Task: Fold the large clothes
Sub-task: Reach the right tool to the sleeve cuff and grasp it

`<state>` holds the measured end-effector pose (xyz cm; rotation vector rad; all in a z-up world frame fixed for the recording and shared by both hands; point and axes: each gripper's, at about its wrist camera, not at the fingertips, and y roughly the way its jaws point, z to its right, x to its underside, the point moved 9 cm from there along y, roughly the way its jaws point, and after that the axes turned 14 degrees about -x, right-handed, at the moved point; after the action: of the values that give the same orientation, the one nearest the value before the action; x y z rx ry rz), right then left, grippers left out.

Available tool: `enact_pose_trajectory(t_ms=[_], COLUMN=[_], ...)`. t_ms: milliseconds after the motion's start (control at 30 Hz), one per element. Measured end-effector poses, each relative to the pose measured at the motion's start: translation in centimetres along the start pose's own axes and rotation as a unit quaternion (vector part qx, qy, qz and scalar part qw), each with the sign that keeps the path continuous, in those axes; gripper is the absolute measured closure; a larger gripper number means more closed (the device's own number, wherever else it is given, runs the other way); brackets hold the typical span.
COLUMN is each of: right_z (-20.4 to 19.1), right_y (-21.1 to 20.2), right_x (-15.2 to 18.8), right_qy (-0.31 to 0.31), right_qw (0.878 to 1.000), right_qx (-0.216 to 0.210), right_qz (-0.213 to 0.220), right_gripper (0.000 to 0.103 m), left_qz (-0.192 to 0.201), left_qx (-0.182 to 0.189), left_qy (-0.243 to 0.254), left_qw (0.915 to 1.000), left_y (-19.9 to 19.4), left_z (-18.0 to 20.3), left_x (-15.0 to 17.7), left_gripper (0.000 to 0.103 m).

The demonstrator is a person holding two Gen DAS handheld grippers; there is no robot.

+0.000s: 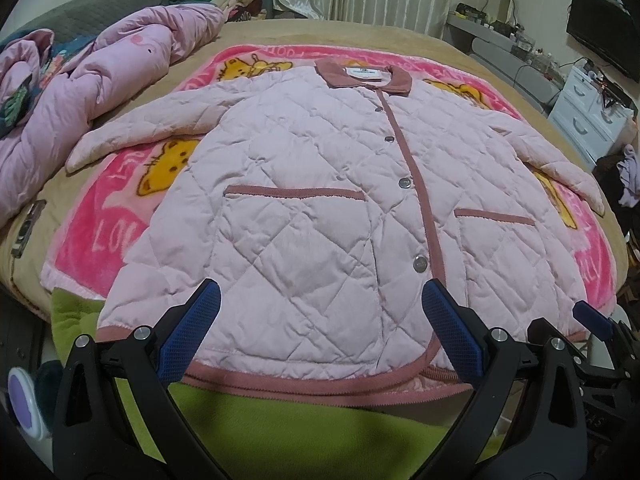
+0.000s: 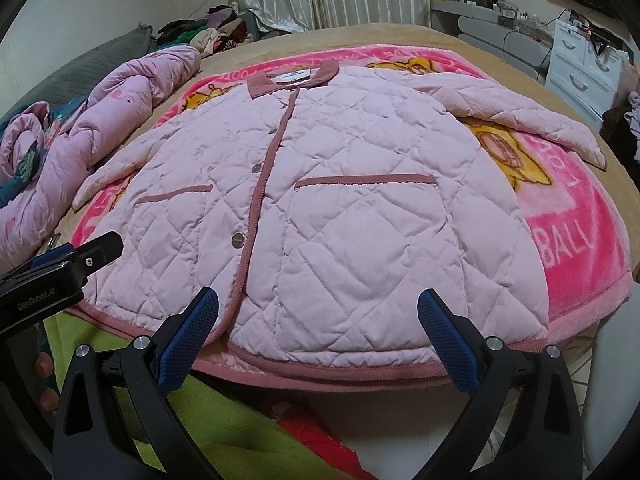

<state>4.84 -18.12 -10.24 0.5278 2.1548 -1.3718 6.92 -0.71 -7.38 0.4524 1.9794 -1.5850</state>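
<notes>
A pale pink quilted jacket [image 1: 304, 184] with dusty-rose trim lies flat and buttoned on a bright pink cartoon blanket [image 1: 104, 216], collar at the far end, both sleeves spread out to the sides. My left gripper [image 1: 320, 300] hovers open over the jacket's near hem, left of the button line. My right gripper [image 2: 318, 304] is open too, above the hem on the right half of the jacket [image 2: 352, 208]. Neither holds any cloth. In the right wrist view the left gripper [image 2: 80, 256] shows at the left edge, with fingers of a hand below it.
A crumpled lilac duvet [image 1: 92, 80] lies on the left of the tan bed [image 1: 320, 32]. A green cloth [image 1: 248, 432] covers the near edge. A phone [image 1: 28, 228] rests at the bed's left side. White drawers [image 1: 588, 108] and a dark screen [image 1: 600, 28] stand right.
</notes>
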Motion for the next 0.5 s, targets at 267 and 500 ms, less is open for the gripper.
enact_pose_trajectory(t_ms=[267,500], right_z=[1.5,3.6], right_y=[1.2,2.6], right_x=[-3.4,-6.7], right_qy=[-0.007,0.004], right_qw=[1.0,1.0], right_qx=[-0.008,-0.013], right_qz=[0.006,0.003], right_gripper=[0.004,0.004], left_qz=[-0.002,-0.011], left_qx=[-0.003,0.002], left_qy=[0.006,0.012], left_qw=[1.0,0.9999], left_y=[2.2,4.4], left_z=[1.5,3.4], left_x=[-2.7,-6.3], left_gripper=[0.009,0.009])
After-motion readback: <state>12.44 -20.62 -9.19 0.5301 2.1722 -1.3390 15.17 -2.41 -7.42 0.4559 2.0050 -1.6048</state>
